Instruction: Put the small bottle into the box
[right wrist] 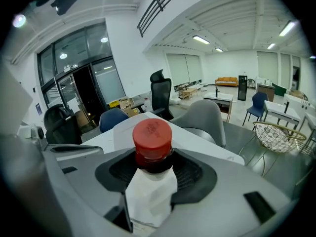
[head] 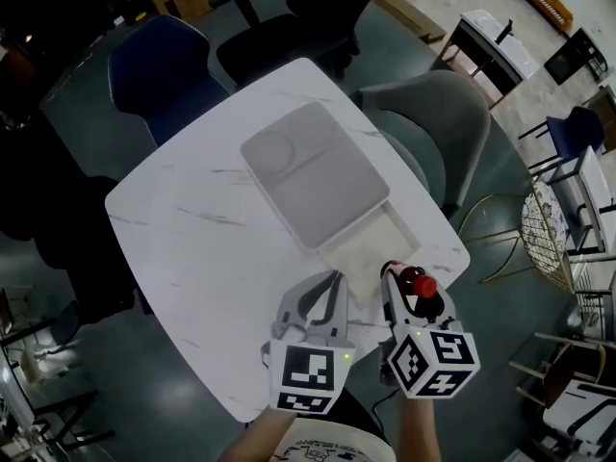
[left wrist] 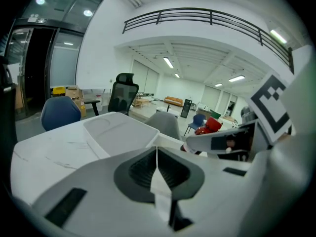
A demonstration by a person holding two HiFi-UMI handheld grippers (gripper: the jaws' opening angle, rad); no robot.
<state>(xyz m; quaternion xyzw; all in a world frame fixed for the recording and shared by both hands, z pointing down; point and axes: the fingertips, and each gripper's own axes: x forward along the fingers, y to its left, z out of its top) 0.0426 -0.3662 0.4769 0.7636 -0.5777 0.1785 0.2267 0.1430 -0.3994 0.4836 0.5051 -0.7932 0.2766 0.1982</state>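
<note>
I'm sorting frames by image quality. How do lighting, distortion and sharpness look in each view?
Head view: dim overall, the white table the brightest patch, no strong glare, edges fairly sharp. Left gripper view: heavy fisheye bend with black corners, the railing curved, ceiling lights blown out. Right gripper view: same bend and dark rim; the small bottle sits sharp close up.

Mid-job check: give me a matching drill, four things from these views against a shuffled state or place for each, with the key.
1. left tool
2. right tool
3. small bottle
4. box

A. has a red cap
B. shut, nothing in it
C. on the table, ahead of both tools
D. shut on the small bottle

Pairs: 1-B, 2-D, 3-A, 4-C
</note>
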